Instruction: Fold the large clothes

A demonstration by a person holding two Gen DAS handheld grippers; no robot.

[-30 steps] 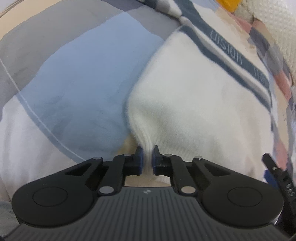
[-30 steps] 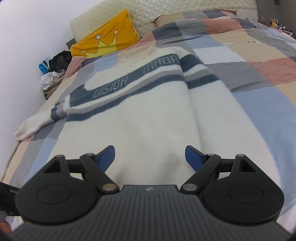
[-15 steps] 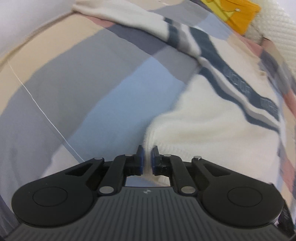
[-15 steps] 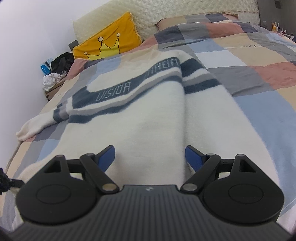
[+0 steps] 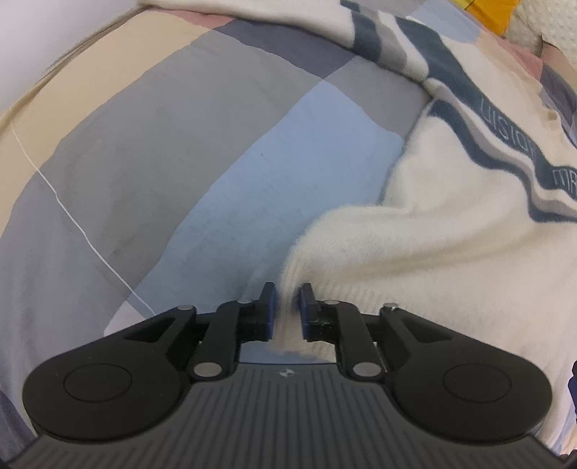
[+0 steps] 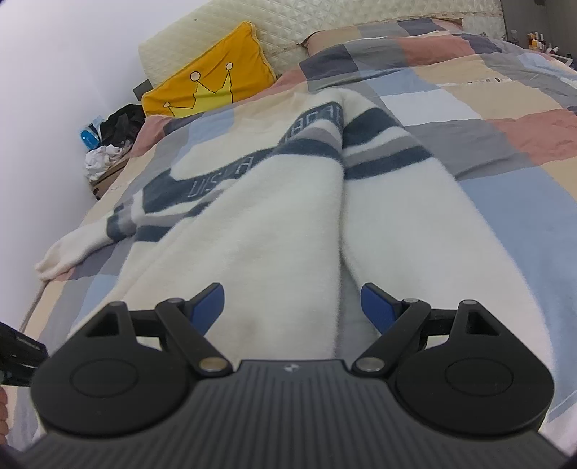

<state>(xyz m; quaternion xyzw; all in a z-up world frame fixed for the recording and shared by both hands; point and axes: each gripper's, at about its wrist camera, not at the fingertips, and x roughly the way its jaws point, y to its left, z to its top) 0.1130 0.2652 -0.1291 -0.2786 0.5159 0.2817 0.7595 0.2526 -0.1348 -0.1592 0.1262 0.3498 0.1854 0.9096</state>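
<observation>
On the patchwork duvet lay the cream sweater, partly folded. The left gripper was opening, hem between its pads. The right gripper stood wide apart, empty, above the near hem.

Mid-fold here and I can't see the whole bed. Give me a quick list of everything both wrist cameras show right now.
sweater: one, cream with navy and grey stripes and lettering, spread lengthwise on the bed, a fold ridge down its middle, one sleeve trailing toward the wall side.
bedcover: one, patchwork of blue, grey, beige and pink, under the sweater.
cushion: one, yellow with a crown drawing, at the head of the bed.
headboard: one, cream, quilted, behind the cushion.
clutter pile: dark and white items beside the bed by the wall; cannot tell what they are.
left gripper: jaws opening, sweater hem between its blue pads.
right gripper: wide open above the sweater, holding nothing.
</observation>
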